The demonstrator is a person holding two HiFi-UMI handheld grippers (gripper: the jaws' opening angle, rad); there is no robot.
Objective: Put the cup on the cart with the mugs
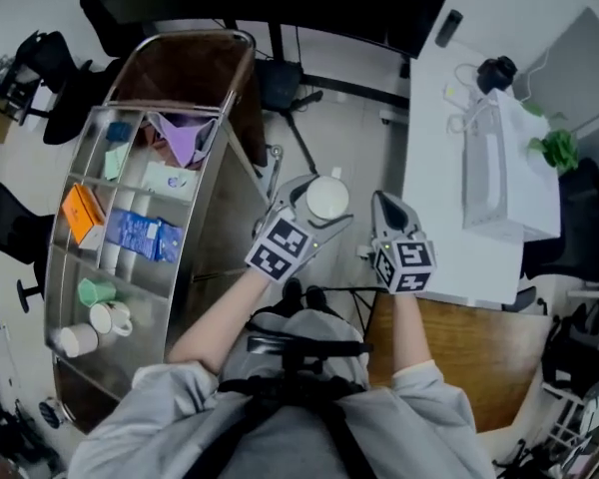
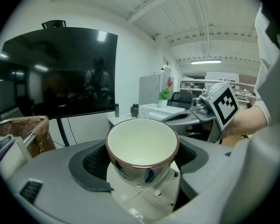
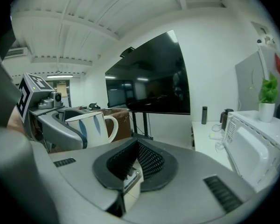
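Head view: the left gripper was held above the floor in front of the person, its jaws spread wide and clamped on either side of the cup. The cup sat upright and off every surface: white inside, brown rim, with blue leaf strokes and a handle showing in the right gripper view. The right gripper stood just beside it at 3 o'clock, apart from it, its pads closed together with nothing between them.

The cart, a metal trolley, lay at 9 o'clock from the cup, well apart. The mugs, one green and two white, were grouped at the cart's near end, at 8 o'clock from the cup. Further up the same shelf lay blue packets and an orange box; their print was too small to read.

A white desk carrying a microwave lay at 2 o'clock. The only legible marks were the black-and-white square markers on both grippers' cubes.
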